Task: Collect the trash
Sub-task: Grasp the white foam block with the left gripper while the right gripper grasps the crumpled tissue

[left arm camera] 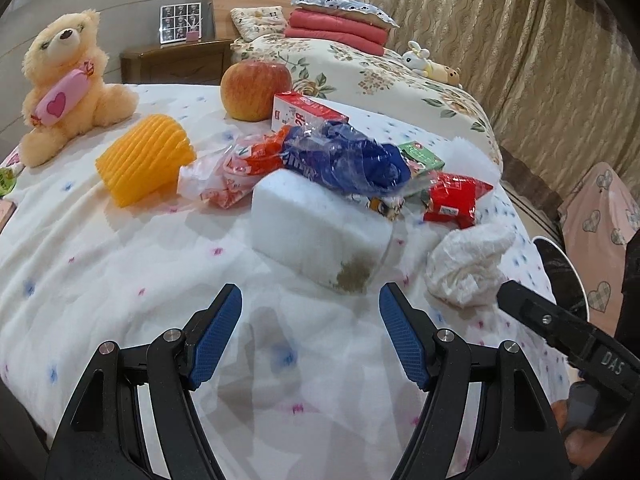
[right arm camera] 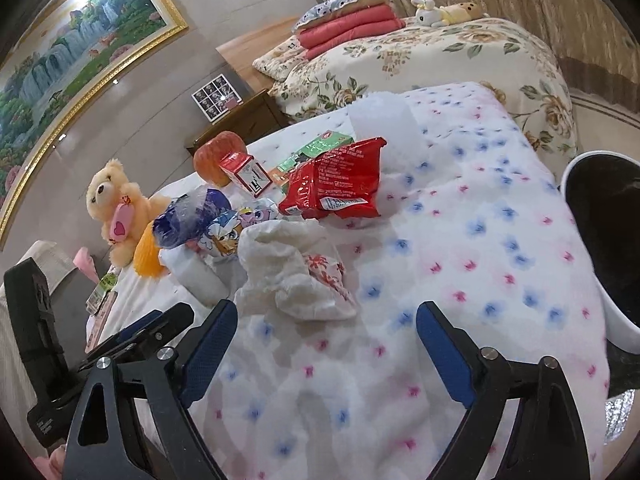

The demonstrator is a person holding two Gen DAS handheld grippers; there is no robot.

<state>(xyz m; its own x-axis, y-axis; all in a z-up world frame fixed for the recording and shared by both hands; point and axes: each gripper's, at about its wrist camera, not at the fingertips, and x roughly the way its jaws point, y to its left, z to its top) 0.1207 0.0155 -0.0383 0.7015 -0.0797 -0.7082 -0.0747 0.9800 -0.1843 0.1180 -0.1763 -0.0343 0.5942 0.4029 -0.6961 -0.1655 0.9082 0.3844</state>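
Right wrist view: right hand-held gripper (right arm camera: 322,334) gapes empty just short of the crumpled white tissue wad (right arm camera: 288,276) on the bed; light, soft, pinch its middle. Left hand-held gripper (left arm camera: 310,326), also open, faces the stained white foam block (left arm camera: 320,232) beside that wad.

Gold curtains (left arm camera: 520,40) behind floral bed (left arm camera: 380,68), wooden nightstand (left arm camera: 176,60).
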